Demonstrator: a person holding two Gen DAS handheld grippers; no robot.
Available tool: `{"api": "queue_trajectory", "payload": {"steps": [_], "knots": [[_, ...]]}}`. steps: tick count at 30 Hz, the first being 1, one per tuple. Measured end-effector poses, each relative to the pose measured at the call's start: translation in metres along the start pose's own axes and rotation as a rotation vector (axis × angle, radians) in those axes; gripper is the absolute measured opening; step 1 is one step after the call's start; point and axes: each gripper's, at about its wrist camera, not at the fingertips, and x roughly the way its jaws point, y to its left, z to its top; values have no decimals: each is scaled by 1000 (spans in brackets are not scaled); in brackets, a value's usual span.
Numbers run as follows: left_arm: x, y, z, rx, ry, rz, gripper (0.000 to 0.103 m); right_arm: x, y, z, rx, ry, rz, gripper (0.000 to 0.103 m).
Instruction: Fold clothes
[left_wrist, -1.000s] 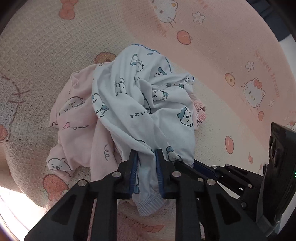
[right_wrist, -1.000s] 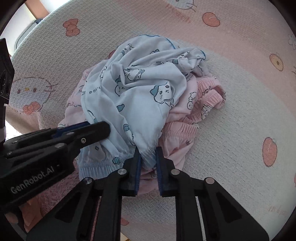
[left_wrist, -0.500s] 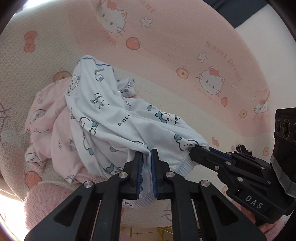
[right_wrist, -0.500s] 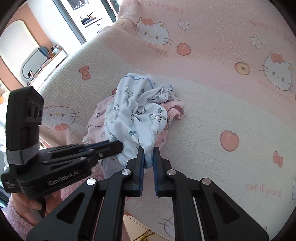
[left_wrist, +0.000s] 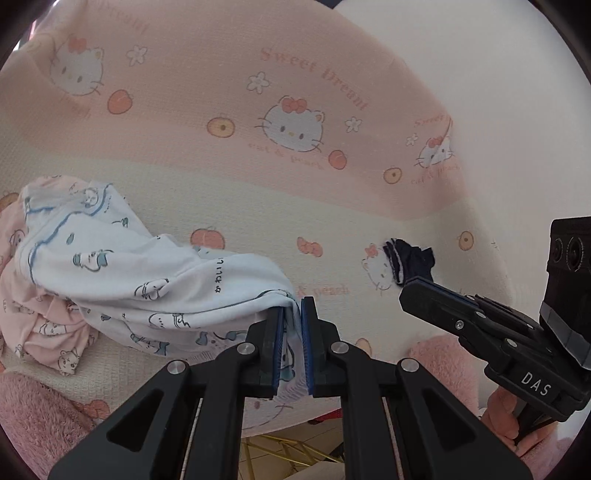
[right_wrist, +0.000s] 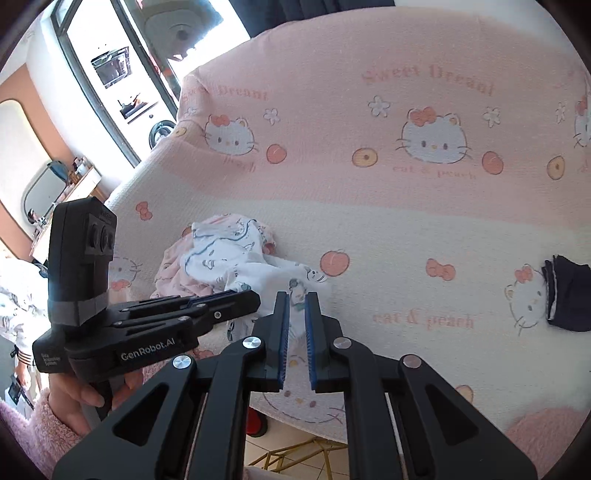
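A white garment with blue cat prints (left_wrist: 147, 269) lies partly on a crumpled pink garment (left_wrist: 55, 328) on the bed. My left gripper (left_wrist: 291, 314) is shut on its hem and holds it raised and taut; a bit of hem hangs between the pads. In the left wrist view my right gripper (left_wrist: 404, 291) is off to the right, jaws together, with no cloth at its tips. In its own view the right gripper (right_wrist: 295, 299) is shut, and the white garment (right_wrist: 221, 258) shows just beyond the tips, beside the left gripper (right_wrist: 256, 297) and the pink garment (right_wrist: 170, 266).
A pink and cream cartoon-cat blanket (left_wrist: 258, 206) covers the bed. A small dark folded garment (right_wrist: 569, 291) lies on it to the right. A hand (right_wrist: 81, 398) in a fluffy pink sleeve holds the left gripper. The bed's edge and tiled floor (left_wrist: 295, 443) are below.
Both grippers rose and swung right, away from the pile. The left one dragged the white garment off the pink one. The right one no longer shows the hem in its tips.
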Motion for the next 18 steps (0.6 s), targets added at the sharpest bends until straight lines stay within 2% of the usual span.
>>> {"api": "queue_trajectory", "payload": {"steps": [3, 5, 8, 9, 10, 13, 15, 18], "knots": [[-11, -15, 6, 24, -34, -7, 10, 7, -16, -6, 23, 54, -43, 10], [-15, -14, 4, 13, -43, 11, 10, 22, -25, -13, 54, 115, -35, 18], [-12, 1, -8, -10, -21, 102, 10, 52, -30, -28, 101, 184, 25, 35], [-9, 9, -13, -36, -5, 121, 10, 63, -29, -33, 112, 205, 28, 48], [-5, 20, -20, -66, 21, 124, 11, 74, -30, -39, 120, 222, 21, 56], [9, 44, -38, -126, 77, 165, 13, 112, -34, -52, 145, 292, -13, 58], [16, 58, -51, -158, 116, 203, 23, 138, -41, -60, 151, 340, -17, 60], [24, 75, -63, -205, 141, 211, 39, 177, -44, -71, 117, 418, -60, 63]]}}
